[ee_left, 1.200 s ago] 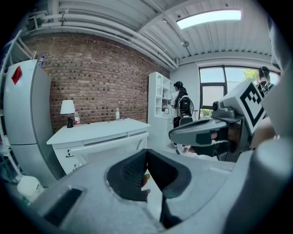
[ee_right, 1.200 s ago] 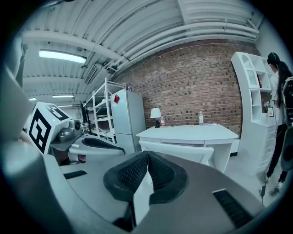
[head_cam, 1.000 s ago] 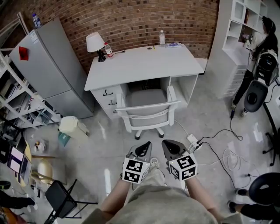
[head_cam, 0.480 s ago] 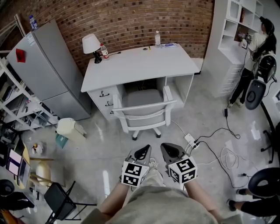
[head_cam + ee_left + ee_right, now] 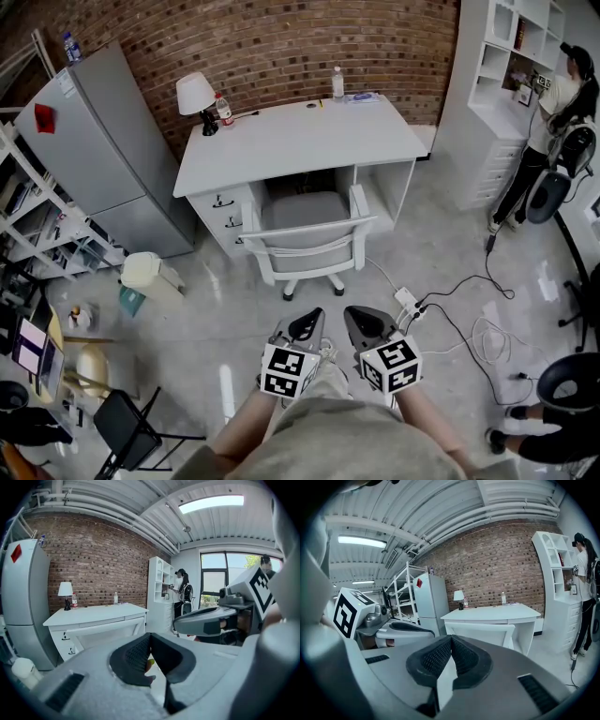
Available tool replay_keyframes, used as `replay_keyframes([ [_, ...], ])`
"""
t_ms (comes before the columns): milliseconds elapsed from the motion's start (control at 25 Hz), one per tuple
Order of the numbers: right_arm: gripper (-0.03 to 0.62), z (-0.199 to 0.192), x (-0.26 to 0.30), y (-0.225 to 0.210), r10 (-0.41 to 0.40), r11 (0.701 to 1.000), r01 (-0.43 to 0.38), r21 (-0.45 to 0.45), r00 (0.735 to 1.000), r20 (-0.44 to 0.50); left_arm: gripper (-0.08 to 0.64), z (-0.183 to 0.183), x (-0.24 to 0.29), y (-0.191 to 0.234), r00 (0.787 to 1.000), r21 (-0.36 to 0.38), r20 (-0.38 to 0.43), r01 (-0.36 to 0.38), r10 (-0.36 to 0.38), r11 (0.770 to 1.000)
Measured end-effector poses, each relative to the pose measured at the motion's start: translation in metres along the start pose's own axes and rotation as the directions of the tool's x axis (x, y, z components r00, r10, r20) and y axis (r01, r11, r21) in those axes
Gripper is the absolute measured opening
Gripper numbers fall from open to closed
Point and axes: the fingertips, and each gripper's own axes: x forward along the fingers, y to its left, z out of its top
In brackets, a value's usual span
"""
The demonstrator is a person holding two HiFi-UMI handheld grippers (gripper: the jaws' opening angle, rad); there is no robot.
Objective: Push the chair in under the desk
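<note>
Little has moved since the earlier frames: the person by the shelves (image 5: 548, 112), off to the right of the desk (image 5: 300, 141), has shifted stance, and the view has slid so the desk sits slightly further left; the chair (image 5: 309, 239) keeps the same place against the desk, and both grippers hang where they were.

Its grey seat reaches partly into the desk's kneehole; the backrest and arms stand out in front of the desk's edge, so it could go deeper. The left gripper (image 5: 307, 321) and right gripper (image 5: 364, 319) are side by side, well in front of the desk and apart from the chair; each has its tongs pressed together on nothing.

Risks, as I judge them:
- shut tips make a narrow contact, so a push off the backrest's middle could swivel the seat rather than roll it;
- if it goes in crooked, an arm could knock the drawer unit (image 5: 225, 204) at the desk's left or the panel at its right;
- a hard bump could shake the lamp (image 5: 195, 94) and the bottle (image 5: 337, 82) at the desk's back edge;
- the power strip (image 5: 410, 302) and cable (image 5: 469, 281), on the floor in front of the desk's right end, could catch a foot stepping in, or a castor if the chair drifts right.
</note>
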Motion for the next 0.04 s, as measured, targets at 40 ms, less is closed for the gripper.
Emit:
replay_keyframes([
  [40,0.008,0.0009,0.0004,0.0009,0.000,1.000,0.000,0.000,1.000,0.000,0.011,0.0002,-0.0006,0.0002,1.000,0.002,-0.001,0.000,0.000,1.000],
])
